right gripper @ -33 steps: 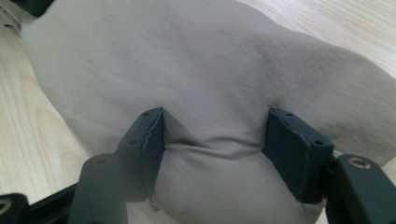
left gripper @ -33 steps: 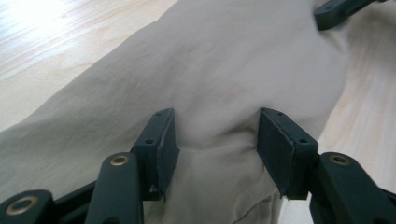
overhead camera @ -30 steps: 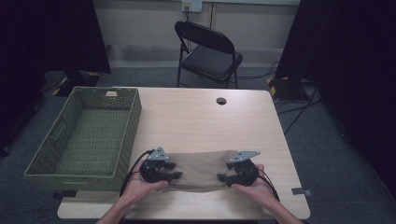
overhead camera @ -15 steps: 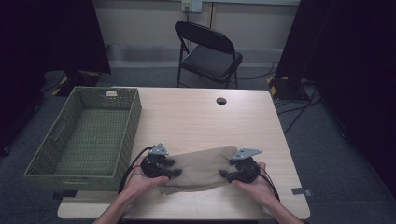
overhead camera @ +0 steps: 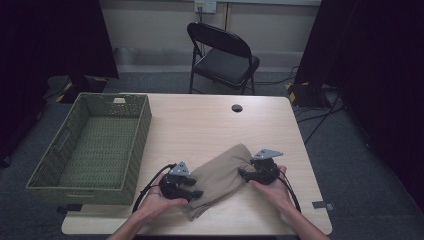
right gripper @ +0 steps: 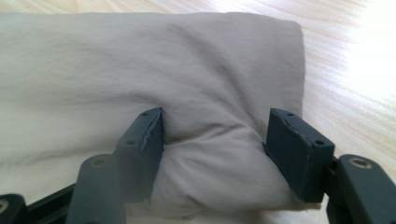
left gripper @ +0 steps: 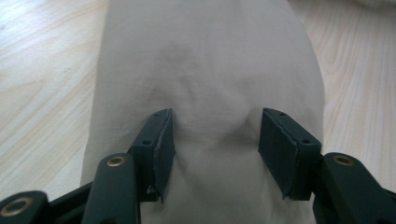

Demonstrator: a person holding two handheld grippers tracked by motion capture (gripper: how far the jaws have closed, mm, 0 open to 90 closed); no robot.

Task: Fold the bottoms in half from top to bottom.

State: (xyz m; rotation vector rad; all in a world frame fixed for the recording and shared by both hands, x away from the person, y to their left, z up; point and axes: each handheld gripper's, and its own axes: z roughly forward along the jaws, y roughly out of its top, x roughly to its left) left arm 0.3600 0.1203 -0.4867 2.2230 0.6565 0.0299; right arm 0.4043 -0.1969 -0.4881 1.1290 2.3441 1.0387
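Observation:
A folded tan cloth (overhead camera: 220,175) lies slantwise on the wooden table (overhead camera: 210,125), near its front edge. My left gripper (overhead camera: 196,192) is at the cloth's near left end and my right gripper (overhead camera: 244,173) at its far right end. In the left gripper view the jaws (left gripper: 215,135) have just been opening a little, and a puckered fold of the cloth (left gripper: 205,70) still sits pinched between the pads. In the right gripper view the jaws (right gripper: 215,135) squeeze a bunched corner of the cloth (right gripper: 140,60).
A green woven basket (overhead camera: 135,150) stands on the table's left side, close to my left hand. A dark cable hole (overhead camera: 237,108) sits near the far edge. Behind the table stands a black folding chair (overhead camera: 225,55).
The cloth has swung from lying straight across to a slant. My left gripper came nearer the front edge and my right gripper went farther away, each with its end of the cloth.

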